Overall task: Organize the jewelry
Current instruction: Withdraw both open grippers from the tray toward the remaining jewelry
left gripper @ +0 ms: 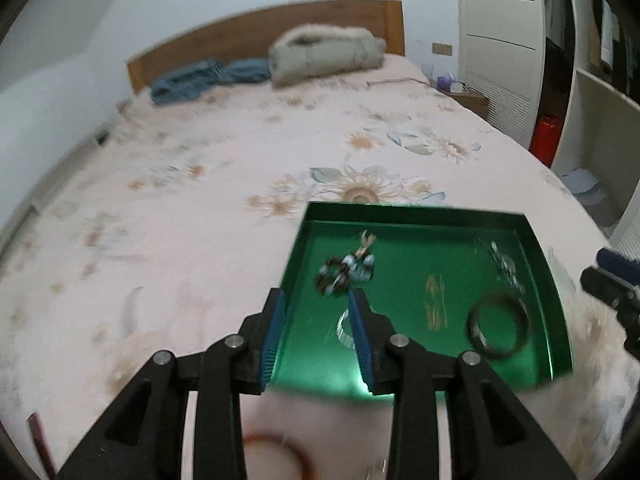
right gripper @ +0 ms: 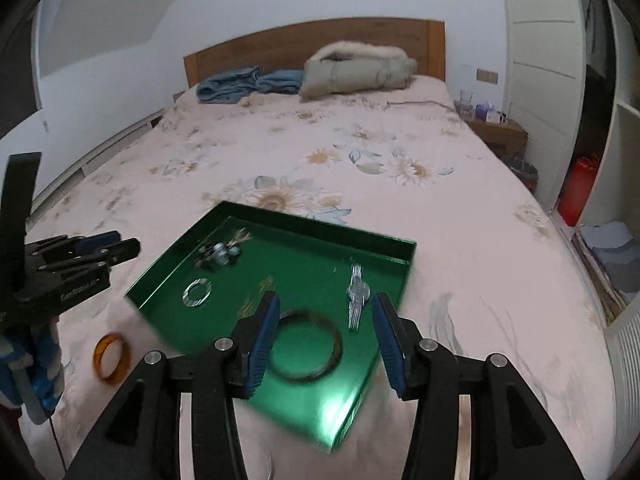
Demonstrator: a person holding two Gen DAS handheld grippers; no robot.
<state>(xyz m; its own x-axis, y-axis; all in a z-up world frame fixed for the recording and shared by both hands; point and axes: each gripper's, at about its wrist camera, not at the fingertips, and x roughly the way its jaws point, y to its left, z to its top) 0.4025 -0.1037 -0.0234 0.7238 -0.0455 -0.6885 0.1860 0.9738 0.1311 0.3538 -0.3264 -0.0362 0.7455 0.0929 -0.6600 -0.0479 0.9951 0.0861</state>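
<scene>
— Where is the jewelry?
— In the shiny green tray [right gripper: 384, 245] on the bed [right gripper: 360, 152]: dark bangle [right gripper: 306, 346], silver ring [right gripper: 197, 292], beaded bracelet [right gripper: 218, 258].
— The grippers?
— Left gripper [left gripper: 318, 330] and right gripper [right gripper: 325, 338] both gape, empty.

Tray [right gripper: 384, 250] on the bed [right gripper: 360, 152], bangle [right gripper: 306, 346] and watch [right gripper: 357, 294] inside, another bangle [right gripper: 113, 356] left of it.

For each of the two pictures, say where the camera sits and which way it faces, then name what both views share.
Left wrist: on the left gripper, facing down the bed toward the headboard; its open fingers frame the green tray; the right gripper's tip shows at the right edge.
Right wrist: on the right gripper, facing the same way; open fingers over the dark bangle; the left gripper shows at left.
Shared: tray, bangle, beaded bracelet, headboard.
</scene>
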